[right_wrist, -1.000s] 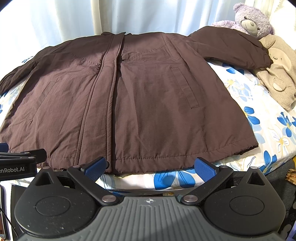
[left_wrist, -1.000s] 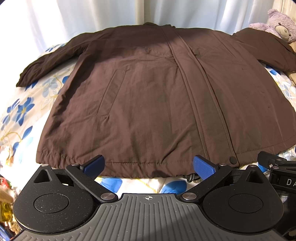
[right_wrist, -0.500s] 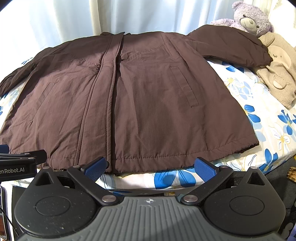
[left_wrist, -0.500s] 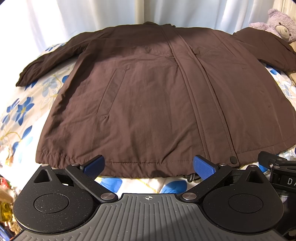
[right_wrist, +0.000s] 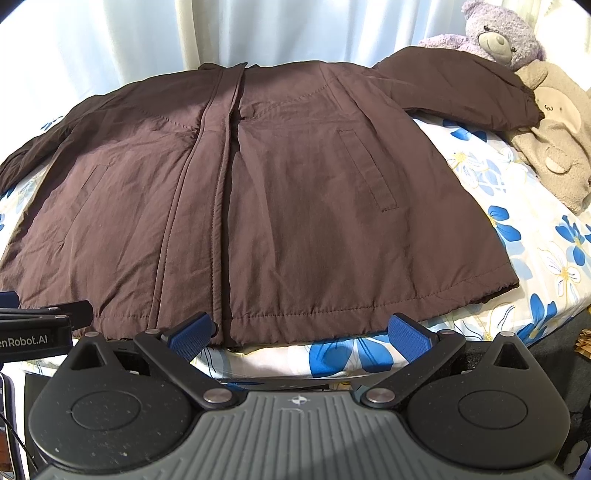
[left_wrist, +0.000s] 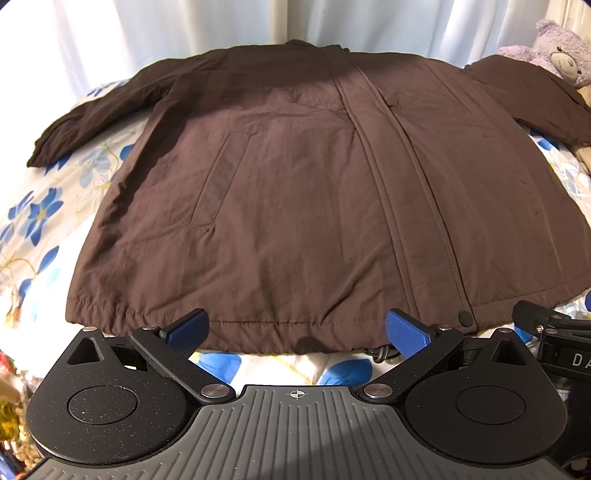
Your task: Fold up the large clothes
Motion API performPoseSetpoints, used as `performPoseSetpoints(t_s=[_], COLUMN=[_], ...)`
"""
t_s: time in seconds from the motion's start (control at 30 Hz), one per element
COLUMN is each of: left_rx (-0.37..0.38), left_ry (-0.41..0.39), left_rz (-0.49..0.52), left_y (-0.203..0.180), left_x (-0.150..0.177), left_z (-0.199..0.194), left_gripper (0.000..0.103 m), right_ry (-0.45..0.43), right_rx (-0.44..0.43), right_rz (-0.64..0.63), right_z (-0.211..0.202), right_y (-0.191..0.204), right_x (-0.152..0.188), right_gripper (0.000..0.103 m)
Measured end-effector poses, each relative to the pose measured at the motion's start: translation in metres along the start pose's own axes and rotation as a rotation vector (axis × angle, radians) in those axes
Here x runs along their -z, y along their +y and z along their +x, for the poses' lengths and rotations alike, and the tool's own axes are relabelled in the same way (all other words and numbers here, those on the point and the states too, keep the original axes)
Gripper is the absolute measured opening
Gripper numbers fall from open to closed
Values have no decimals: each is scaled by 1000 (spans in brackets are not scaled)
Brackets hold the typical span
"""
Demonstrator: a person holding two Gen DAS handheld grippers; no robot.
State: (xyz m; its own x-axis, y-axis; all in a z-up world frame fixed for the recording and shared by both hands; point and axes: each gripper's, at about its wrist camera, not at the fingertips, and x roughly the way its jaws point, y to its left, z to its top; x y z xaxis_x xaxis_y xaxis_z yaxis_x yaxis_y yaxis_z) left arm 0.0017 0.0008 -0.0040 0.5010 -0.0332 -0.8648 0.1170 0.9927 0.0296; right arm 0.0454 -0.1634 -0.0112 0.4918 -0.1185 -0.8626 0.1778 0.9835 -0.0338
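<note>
A large dark brown jacket [left_wrist: 295,192] [right_wrist: 280,192] lies flat and front-up on a floral bedsheet, collar toward the curtain and both sleeves spread outward. Its hem runs along the near edge of the bed. My left gripper [left_wrist: 297,328] hovers open just short of the hem's left half, with nothing between its blue pads. In the same way, my right gripper [right_wrist: 301,330] stands open just before the hem near the front placket. Each gripper shows at the edge of the other's view: the right one [left_wrist: 550,332], the left one [right_wrist: 40,325].
The bedsheet [right_wrist: 517,236] is white with blue flowers. A purple teddy bear [right_wrist: 498,37] and a beige plush toy [right_wrist: 554,140] lie at the far right, touching the right sleeve cuff. White curtains [left_wrist: 184,33] hang behind the bed.
Both views have shifted only slightly; the jacket lies as before and both grippers stay open near the hem.
</note>
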Motion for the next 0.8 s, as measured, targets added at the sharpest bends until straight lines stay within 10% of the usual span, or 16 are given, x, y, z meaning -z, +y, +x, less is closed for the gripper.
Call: performPoseSetpoints(t_s=[0.57,0.8], left_rx=[14,142], left_ry=[30,36], left_rz=[8,-54], left_y=[1,11], left_x=[-5,-23], left_z=[11,21], left_gripper=[103,103], right_ry=[8,-61], right_rx=[-6,-129], right_rz=[5,5], right_z=[8,7], right_y=[-1,-7], right_x=[2,-4], right_gripper=[102,102])
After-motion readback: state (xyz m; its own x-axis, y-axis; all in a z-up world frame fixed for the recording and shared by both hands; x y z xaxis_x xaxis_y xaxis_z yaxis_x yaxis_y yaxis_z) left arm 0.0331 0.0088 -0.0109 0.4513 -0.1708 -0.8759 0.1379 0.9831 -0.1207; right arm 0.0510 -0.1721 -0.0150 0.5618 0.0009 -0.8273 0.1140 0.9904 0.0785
